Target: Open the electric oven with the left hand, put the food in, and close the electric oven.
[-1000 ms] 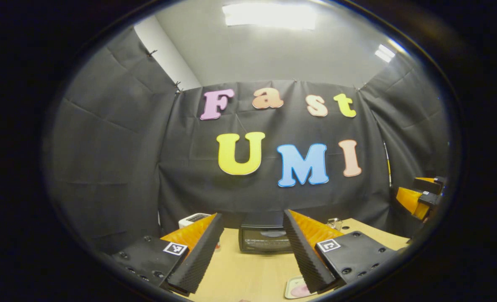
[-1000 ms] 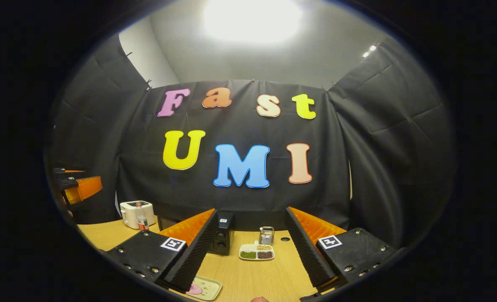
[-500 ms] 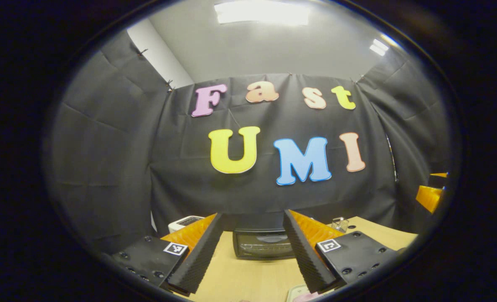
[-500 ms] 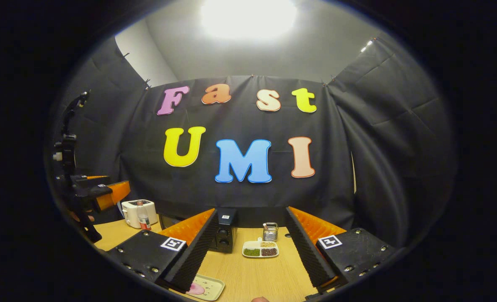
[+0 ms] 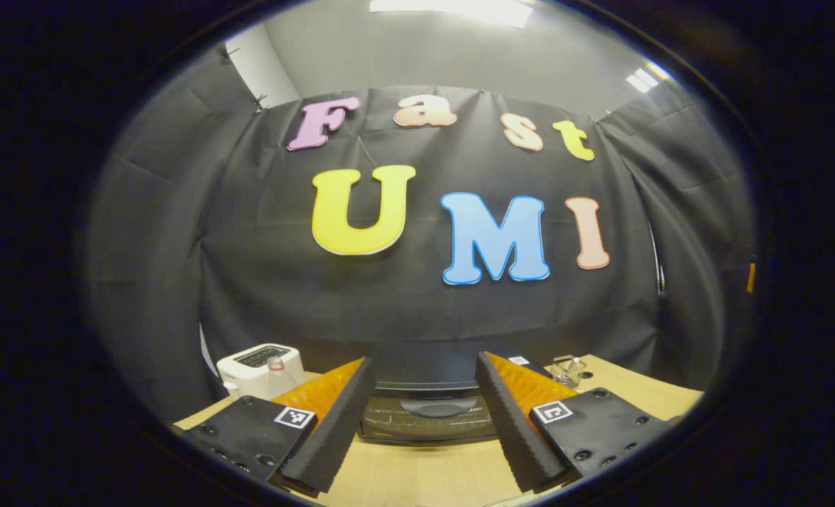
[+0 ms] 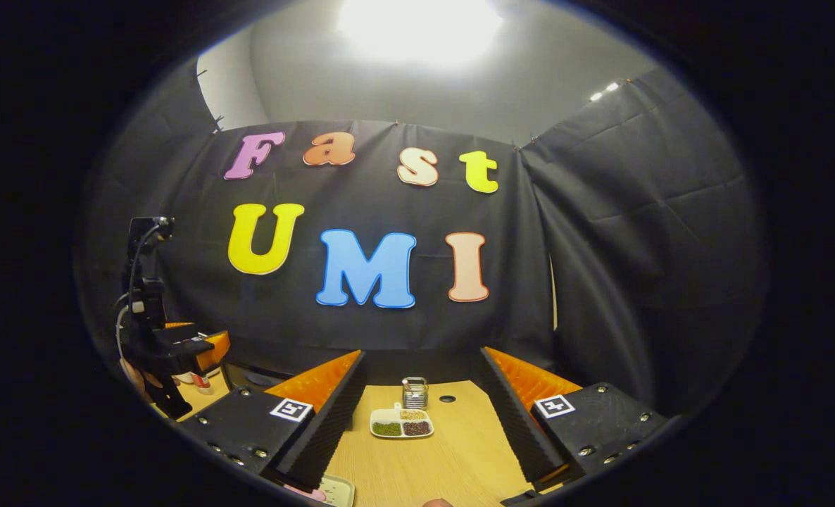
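Note:
The black electric oven (image 5: pixel 428 415) stands close ahead on the wooden table (image 5: pixel 424 479), its glass door shut, framed between the fingers of my left gripper (image 5: pixel 424 360), which is open and holds nothing. In the right gripper view the left gripper (image 6: pixel 185 345) hangs at the far left, just in front of the oven's dark corner (image 6: pixel 245 377). My right gripper (image 6: pixel 422 355) is open and empty over the table. A pale tray (image 6: pixel 338 491) with pink food (image 6: pixel 305 493) lies at the bottom edge, partly hidden behind the left finger.
A white toaster (image 5: pixel 255 360) and a small bottle (image 5: pixel 275 366) stand left of the oven. A wire holder (image 5: pixel 569 367) sits to its right. In the right gripper view a divided dish of beans (image 6: pixel 401 424) and a metal holder (image 6: pixel 413 393) lie mid-table.
My left gripper has moved forward to the oven, which now looms larger between its fingers; the tray has dropped out of its view. The right gripper view has swung slightly right.

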`<state>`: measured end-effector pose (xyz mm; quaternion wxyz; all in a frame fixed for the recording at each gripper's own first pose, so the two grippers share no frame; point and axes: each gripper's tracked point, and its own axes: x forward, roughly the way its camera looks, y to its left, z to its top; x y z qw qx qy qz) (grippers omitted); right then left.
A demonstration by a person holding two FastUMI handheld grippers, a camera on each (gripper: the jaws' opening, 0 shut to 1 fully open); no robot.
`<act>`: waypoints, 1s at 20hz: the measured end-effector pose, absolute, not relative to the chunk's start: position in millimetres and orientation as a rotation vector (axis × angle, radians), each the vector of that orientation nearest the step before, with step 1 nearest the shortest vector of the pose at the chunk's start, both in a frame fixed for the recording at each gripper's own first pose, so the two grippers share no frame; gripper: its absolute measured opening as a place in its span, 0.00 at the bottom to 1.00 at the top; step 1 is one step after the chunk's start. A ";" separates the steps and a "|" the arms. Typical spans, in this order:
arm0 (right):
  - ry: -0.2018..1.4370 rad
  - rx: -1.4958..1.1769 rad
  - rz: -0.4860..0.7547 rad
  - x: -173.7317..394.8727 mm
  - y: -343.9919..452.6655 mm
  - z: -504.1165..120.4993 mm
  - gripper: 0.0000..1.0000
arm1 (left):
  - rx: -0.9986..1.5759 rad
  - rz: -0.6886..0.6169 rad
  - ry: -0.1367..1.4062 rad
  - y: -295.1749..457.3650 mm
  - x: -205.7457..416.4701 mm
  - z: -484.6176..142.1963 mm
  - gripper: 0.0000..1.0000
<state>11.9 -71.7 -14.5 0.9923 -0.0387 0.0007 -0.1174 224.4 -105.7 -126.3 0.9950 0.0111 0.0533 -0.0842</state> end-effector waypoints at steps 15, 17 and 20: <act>0.098 -0.170 -0.396 17.2 -82.5 -25.6 0.99 | 0.065 -0.252 0.276 -142.0 330.2 -247.3 0.97; 0.105 -0.177 -0.394 17.5 -83.7 -27.5 0.99 | 0.061 -0.241 0.309 -141.0 330.1 -260.6 1.00; 0.114 -0.175 -0.378 19.4 -83.8 -28.1 0.99 | 0.079 -0.234 0.286 -140.3 325.4 -255.6 1.00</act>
